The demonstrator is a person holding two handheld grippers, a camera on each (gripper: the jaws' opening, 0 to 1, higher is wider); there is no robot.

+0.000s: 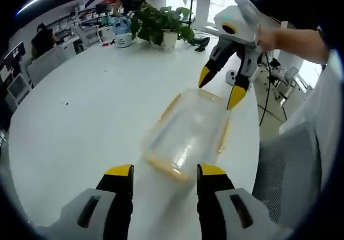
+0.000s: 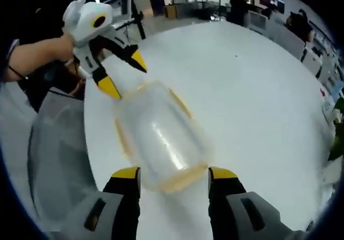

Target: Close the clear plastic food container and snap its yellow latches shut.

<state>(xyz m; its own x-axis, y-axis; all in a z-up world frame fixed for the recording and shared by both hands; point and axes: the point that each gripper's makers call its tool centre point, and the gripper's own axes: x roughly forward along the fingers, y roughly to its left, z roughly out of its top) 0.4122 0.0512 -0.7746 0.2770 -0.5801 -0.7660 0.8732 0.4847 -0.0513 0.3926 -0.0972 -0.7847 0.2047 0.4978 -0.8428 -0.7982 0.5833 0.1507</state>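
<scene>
No brand, label or writing can be read on anything here. The clear plastic food container (image 1: 185, 135) lies on the round white counter (image 1: 80, 106), near the edge beside a grey mesh chair (image 1: 287, 170). Its lid is on, with yellow latches (image 1: 171, 108) running along the rim; whether they are snapped down cannot be told through the blur. Nothing can be made out inside it (the walls look clear right through to the counter).

In the left gripper view, the left tool (image 1: 164, 171) sits at one short end of the container, its yellow-tipped jaws spread wide and pinching nothing. At the far short end, the right tool (image 1: 221, 89) points down with jaws spread, one tip just beside the container's corner, a hand behind it.

In the right gripper view, the container (image 2: 161, 138) lies just ahead of the right tool (image 2: 174, 171), whose jaws are spread to either side of the near end. The left tool (image 2: 123, 76) hangs open at the far end.

At the far side of the counter stand a potted plant (image 1: 161, 25) and a blue-capped jug (image 1: 122, 33).
</scene>
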